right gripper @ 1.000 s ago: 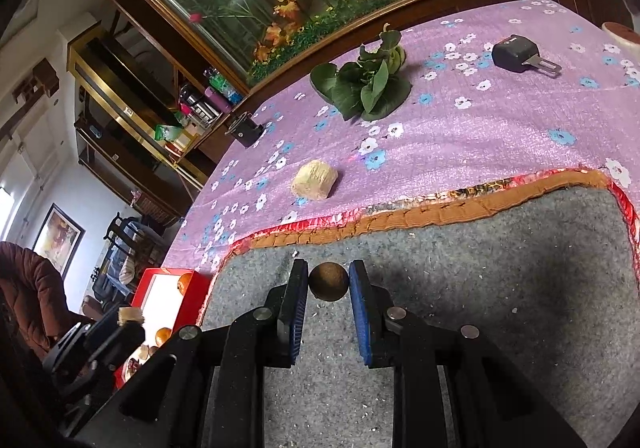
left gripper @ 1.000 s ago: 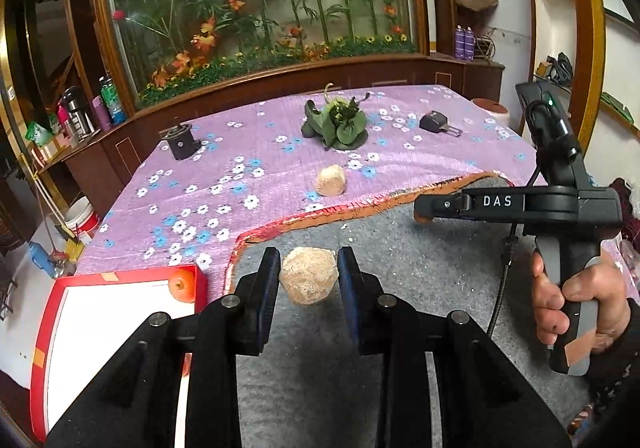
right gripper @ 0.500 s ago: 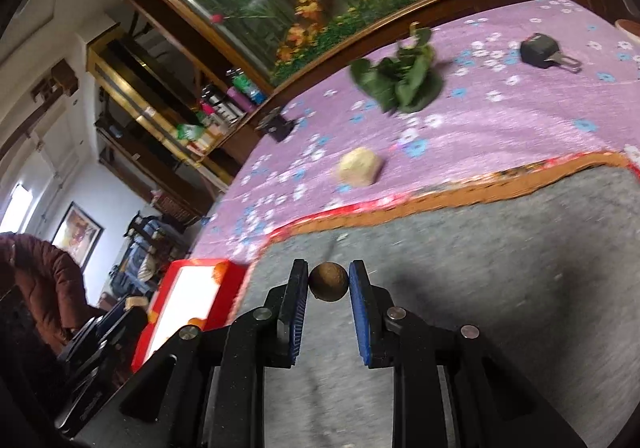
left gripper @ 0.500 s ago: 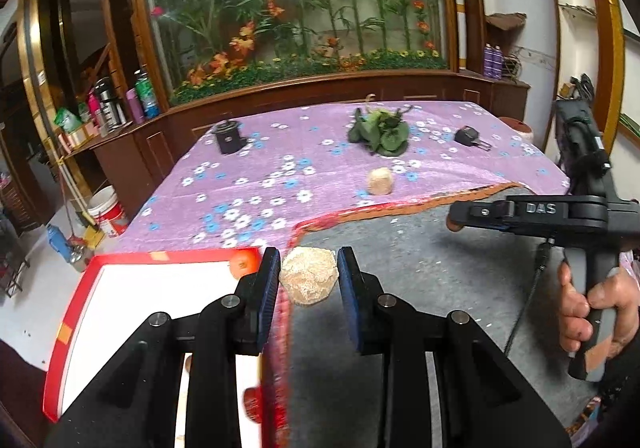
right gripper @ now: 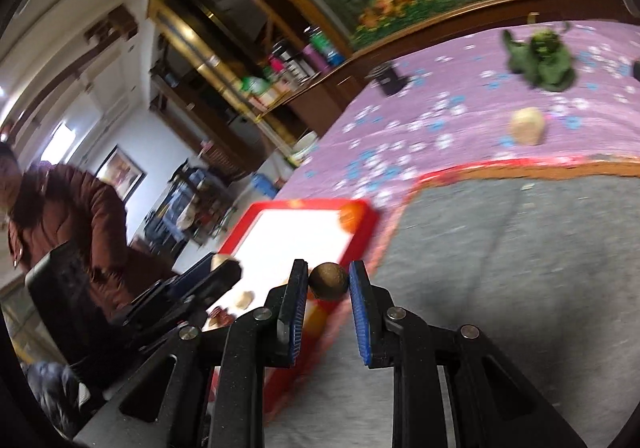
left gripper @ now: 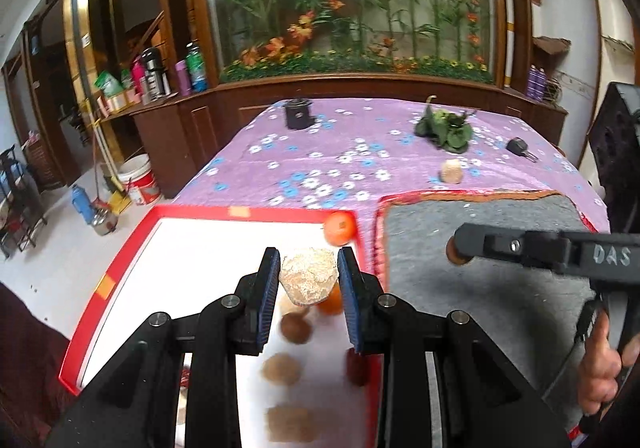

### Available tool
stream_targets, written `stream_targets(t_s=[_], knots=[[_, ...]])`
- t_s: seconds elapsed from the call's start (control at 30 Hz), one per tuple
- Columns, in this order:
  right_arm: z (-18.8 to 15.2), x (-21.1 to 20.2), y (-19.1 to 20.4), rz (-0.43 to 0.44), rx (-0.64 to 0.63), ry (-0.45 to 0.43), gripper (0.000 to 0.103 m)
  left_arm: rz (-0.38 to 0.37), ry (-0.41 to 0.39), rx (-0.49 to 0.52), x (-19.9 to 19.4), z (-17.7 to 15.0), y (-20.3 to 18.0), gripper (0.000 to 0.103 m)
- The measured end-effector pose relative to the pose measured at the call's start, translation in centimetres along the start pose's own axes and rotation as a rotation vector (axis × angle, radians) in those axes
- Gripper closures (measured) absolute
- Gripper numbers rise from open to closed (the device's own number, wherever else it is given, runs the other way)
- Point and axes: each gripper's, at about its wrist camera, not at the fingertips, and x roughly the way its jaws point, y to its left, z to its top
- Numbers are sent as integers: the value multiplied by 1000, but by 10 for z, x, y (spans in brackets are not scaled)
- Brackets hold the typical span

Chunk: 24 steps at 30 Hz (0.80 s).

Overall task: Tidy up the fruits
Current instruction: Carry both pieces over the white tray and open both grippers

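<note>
Left gripper (left gripper: pixel 308 280) grips a beige fruit (left gripper: pixel 307 279) over the red tray (left gripper: pixel 120 260) (white inside); right gripper (right gripper: pixel 329 282) grips a brown fruit (right gripper: pixel 329 281).

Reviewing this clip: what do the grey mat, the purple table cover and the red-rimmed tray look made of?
Grey mat: looks like felt, matte and fuzzy, with pale lint flecks. Purple table cover: probably thin printed fabric with a slight sheen, patterned with white and blue flowers. Red-rimmed tray: likely plastic or coated metal, with a smooth, bright white base; blur leaves it open.
</note>
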Motion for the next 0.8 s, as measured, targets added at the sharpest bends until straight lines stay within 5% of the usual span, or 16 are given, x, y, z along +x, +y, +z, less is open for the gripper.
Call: stream_targets(t_s=[0.8], knots=[[-31, 47, 76, 25, -146, 99, 82, 49, 14, -99, -3, -29, 63, 76]])
